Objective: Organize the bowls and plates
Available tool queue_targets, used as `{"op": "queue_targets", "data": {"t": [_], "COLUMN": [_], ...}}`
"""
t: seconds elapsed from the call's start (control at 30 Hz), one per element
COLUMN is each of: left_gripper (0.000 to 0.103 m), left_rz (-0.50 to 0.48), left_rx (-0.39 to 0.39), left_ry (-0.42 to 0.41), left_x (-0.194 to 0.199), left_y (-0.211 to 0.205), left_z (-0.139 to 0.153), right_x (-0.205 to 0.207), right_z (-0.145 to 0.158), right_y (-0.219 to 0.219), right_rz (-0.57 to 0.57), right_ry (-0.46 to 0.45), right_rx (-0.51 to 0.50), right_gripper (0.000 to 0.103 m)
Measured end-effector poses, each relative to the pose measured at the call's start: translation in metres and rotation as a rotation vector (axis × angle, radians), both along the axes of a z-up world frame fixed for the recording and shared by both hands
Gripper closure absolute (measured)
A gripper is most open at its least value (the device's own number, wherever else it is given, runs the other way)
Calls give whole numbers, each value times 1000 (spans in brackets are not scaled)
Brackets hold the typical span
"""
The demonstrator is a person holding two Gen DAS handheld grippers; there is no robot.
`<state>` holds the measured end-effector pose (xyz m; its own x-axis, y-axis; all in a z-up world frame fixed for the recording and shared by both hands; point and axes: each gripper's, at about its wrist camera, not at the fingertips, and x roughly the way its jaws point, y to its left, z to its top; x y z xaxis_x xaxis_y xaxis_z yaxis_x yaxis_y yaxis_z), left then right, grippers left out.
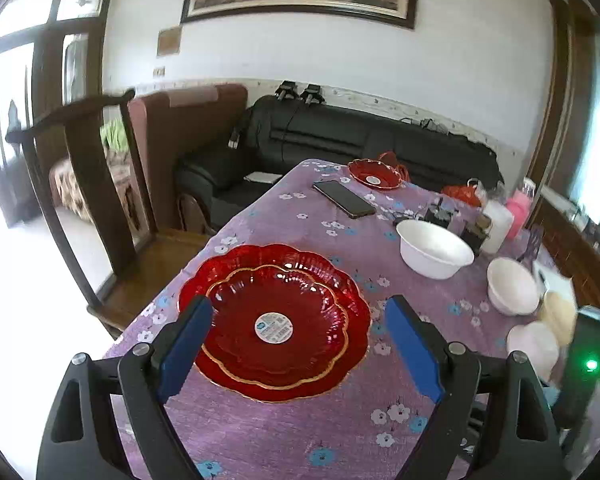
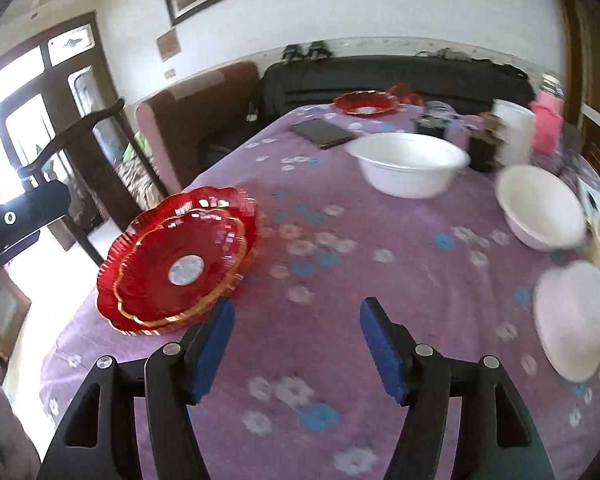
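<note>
Two red scalloped plates (image 1: 274, 320) lie stacked, the smaller on the larger, near the table's left edge; they also show in the right wrist view (image 2: 176, 260). My left gripper (image 1: 300, 344) is open and empty just above their near side. A third red plate (image 1: 374, 174) sits at the far end. Two white bowls (image 1: 434, 248) (image 1: 512, 286) stand at the right, with a pale heart-shaped dish (image 1: 534, 346) and a cream one (image 1: 560, 314) nearer. My right gripper (image 2: 296, 344) is open and empty over bare cloth, right of the stack.
A purple flowered cloth covers the table (image 1: 300, 432). A black phone (image 1: 344, 198) lies toward the far end. Jars, a white container (image 1: 496, 226) and a pink item stand at the far right. A wooden chair (image 1: 100, 184) stands left of the table, a black sofa behind.
</note>
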<state>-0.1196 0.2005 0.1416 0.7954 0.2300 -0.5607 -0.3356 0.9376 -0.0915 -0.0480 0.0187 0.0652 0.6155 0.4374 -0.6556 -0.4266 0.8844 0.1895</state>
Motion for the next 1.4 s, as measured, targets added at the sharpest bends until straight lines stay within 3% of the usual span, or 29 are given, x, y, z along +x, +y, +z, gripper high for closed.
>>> {"op": "queue_targets", "data": {"t": [0.1,0.3,0.43,0.5,0.57,0.7,0.8,0.87,0.97,1.03,1.1,1.13,1.23,1.4], "left_gripper": [15,15,15,15,15,15,15,13,2,0,0,0,0,0], "left_rz": [-15,-52,-111,-121,-95,-22,90,216,362,397,331,263,116,-45], "left_rx": [54,87,146,211,283,386,552,679,760,751,626,512,288,157], "left_ry": [10,30,36,-15,-90,-165,-201,-233,-238,-206,-165,-144,-108,-61], "left_x": [1,2,3,-3,-13,-22,-20,-15,0,17,36,48,73,129], "left_y": [-20,-51,-64,-65,-58,-34,-15,0,28,45,62,71,80,43], "left_z": [0,0,18,47,89,156,209,244,289,304,305,296,262,186], "right_x": [-1,10,12,15,14,8,5,3,2,13,27,41,77,142], "right_z": [-4,-12,9,38,89,198,292,339,399,414,405,385,331,211], "right_y": [-25,-69,-90,-104,-122,-157,-174,-179,-179,-175,-168,-161,-141,-110], "right_rz": [-49,-94,-102,-106,-128,-152,-179,-202,-240,-234,-214,-199,-172,-147], "right_ry": [-6,73,54,11,-85,-210,-286,-336,-428,-426,-388,-335,-209,-1], "right_rx": [3,73,40,32,16,59,82,79,68,90,111,115,54,-29], "right_gripper": [31,30,30,31,31,31,29,27,15,10,10,10,10,19]}}
